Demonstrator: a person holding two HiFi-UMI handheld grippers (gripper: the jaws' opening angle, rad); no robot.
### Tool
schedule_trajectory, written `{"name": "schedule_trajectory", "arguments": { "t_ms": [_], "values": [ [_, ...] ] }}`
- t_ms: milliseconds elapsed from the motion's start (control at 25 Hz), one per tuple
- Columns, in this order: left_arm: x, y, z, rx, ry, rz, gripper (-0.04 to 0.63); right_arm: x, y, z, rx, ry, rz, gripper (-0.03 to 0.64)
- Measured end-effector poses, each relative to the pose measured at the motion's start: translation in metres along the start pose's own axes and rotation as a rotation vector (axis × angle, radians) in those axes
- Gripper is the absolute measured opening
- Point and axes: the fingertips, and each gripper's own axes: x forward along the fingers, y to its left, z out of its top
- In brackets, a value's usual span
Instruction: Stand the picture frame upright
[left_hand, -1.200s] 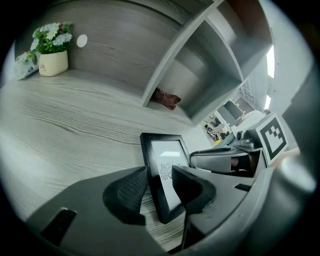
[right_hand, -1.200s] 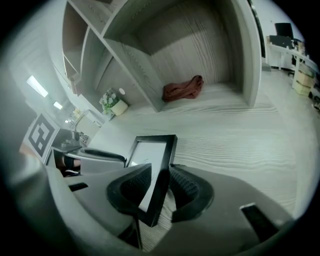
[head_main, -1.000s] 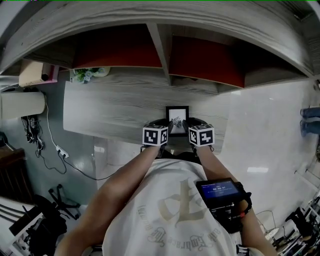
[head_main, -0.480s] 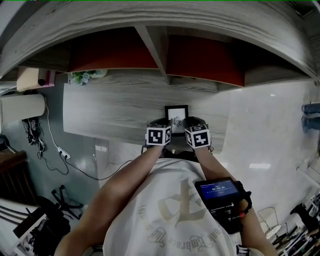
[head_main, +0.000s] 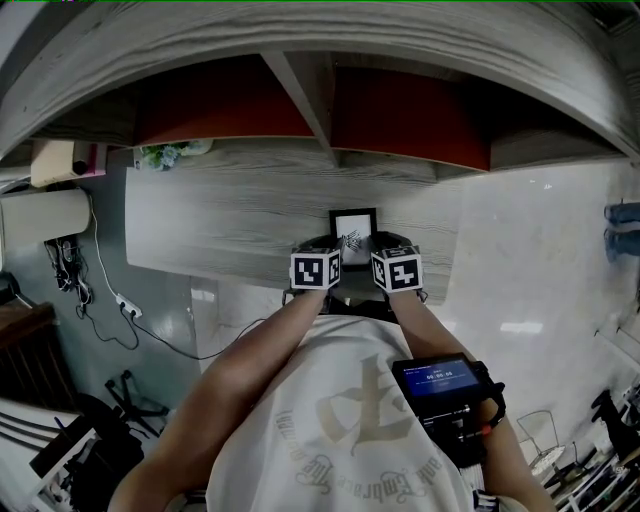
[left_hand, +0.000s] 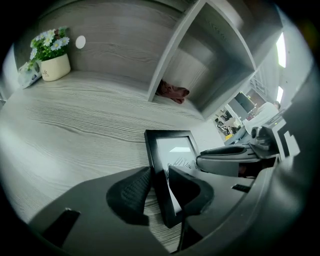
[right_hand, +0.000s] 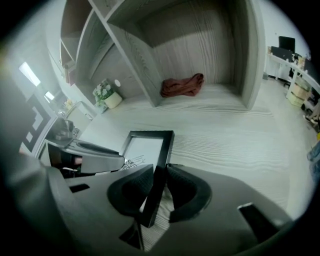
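Both left gripper (left_hand: 159, 181) and right gripper (right_hand: 160, 176) newly clamped on picture frame (head_main: 353, 222) side rails, previously wider.

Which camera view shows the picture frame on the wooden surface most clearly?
The left gripper view: the picture frame is near and large there, its front turned toward the camera. The right gripper view shows it at a slant, its face narrower. The head view shows it small, its lower part covered.
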Motion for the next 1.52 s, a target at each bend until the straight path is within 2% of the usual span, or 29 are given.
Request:
{"name": "schedule_trajectory", "arguments": {
  "t_ms": [480, 880, 1520],
  "values": [
    [0.000, 0.000, -0.001, -0.056, -0.020, -0.043, 0.104, -0.002, 0.000, -0.001, 0.019, -0.021, 0.060, 0.091],
    [-0.007, 0.000, -0.007, -0.020, -0.033, -0.010, 0.101, -0.006, 0.007, -0.006, 0.006, -0.047, 0.102, 0.091],
    [-0.039, -0.004, 0.007, 0.049, -0.161, 0.032, 0.088, -0.031, 0.026, 0.011, -0.048, -0.148, 0.189, 0.083]
  ]
}}
